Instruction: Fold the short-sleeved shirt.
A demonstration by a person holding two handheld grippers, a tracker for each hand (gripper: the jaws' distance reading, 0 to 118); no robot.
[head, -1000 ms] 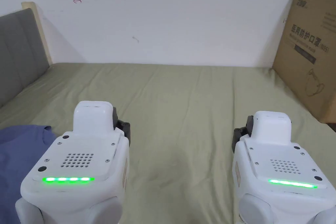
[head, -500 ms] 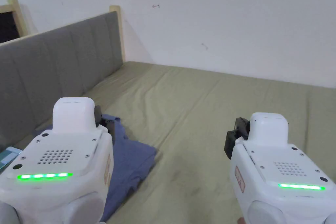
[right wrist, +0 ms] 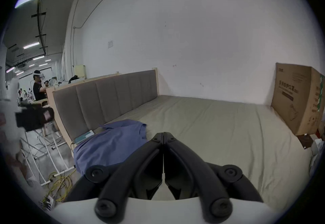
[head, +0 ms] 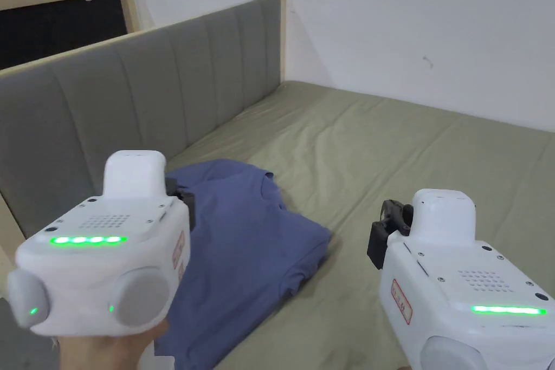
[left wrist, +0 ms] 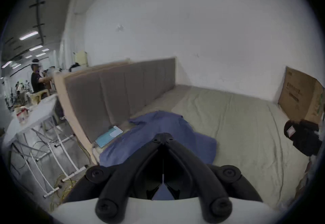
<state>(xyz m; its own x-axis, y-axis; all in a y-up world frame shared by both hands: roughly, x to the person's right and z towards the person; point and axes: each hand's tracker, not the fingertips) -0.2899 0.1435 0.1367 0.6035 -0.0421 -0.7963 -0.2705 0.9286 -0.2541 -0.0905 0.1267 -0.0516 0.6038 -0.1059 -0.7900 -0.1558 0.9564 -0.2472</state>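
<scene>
Beside grey headboard (head: 162, 84), blue shirt (head: 249, 246) crumpled on bed (head: 406, 160); left tool (left wrist: 163, 137), right tool (right wrist: 163, 135) closed, empty.

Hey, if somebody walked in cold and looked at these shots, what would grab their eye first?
Probably the blue shirt, lying crumpled at the near left corner of the olive-green bed, beside the grey padded headboard. Next, the two white tools with green light bars, held above the bed in the head view: the left tool over the shirt, the right tool over bare sheet, both with jaws closed on nothing.
</scene>
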